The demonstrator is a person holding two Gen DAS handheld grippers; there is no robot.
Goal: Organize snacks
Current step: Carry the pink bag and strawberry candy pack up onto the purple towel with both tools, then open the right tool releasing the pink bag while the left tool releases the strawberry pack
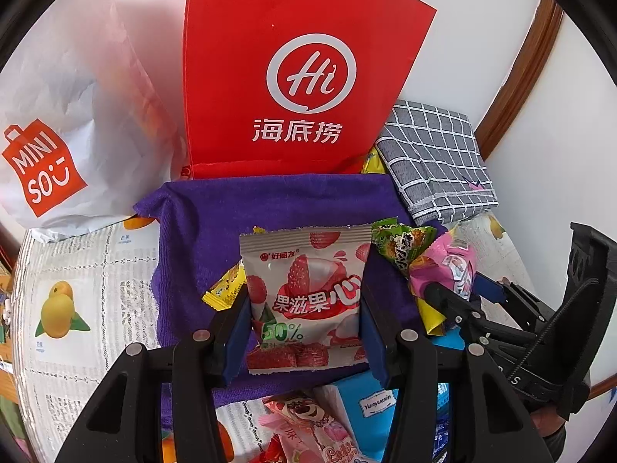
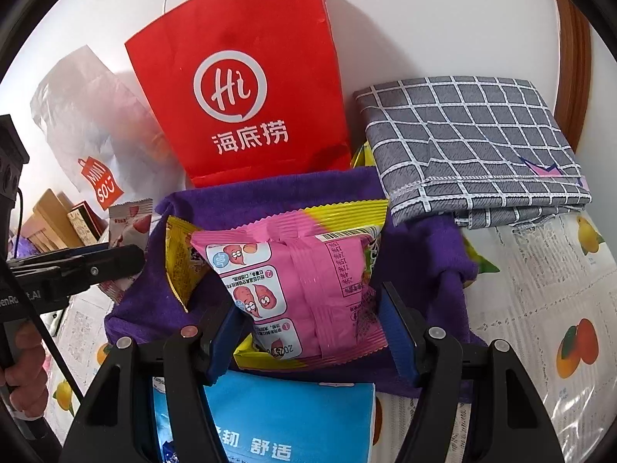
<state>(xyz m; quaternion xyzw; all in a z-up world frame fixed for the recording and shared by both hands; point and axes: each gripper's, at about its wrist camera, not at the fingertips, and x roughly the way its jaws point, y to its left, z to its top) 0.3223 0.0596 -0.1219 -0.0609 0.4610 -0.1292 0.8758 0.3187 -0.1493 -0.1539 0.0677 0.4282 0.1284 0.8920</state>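
Our left gripper (image 1: 304,308) is clamped on a strawberry gummy packet (image 1: 306,301), both blue pads pressed to its sides, held over the purple towel (image 1: 185,239); our right gripper (image 2: 314,316) is pinched on a pink sweet-potato snack packet (image 2: 293,289), with a yellow packet (image 2: 181,258) just behind it; the red Haidilao paper bag (image 2: 239,96) stands at the surface's far edge, against the wall.

Probably a home, table under a fruit-printed cloth (image 2: 540,289), red Haidilao paper bag (image 2: 246,88) and white Miniso bag (image 1: 58,115) against the far white wall, folded checked fabric (image 2: 474,142) far right, wooden trim (image 1: 520,73) beyond
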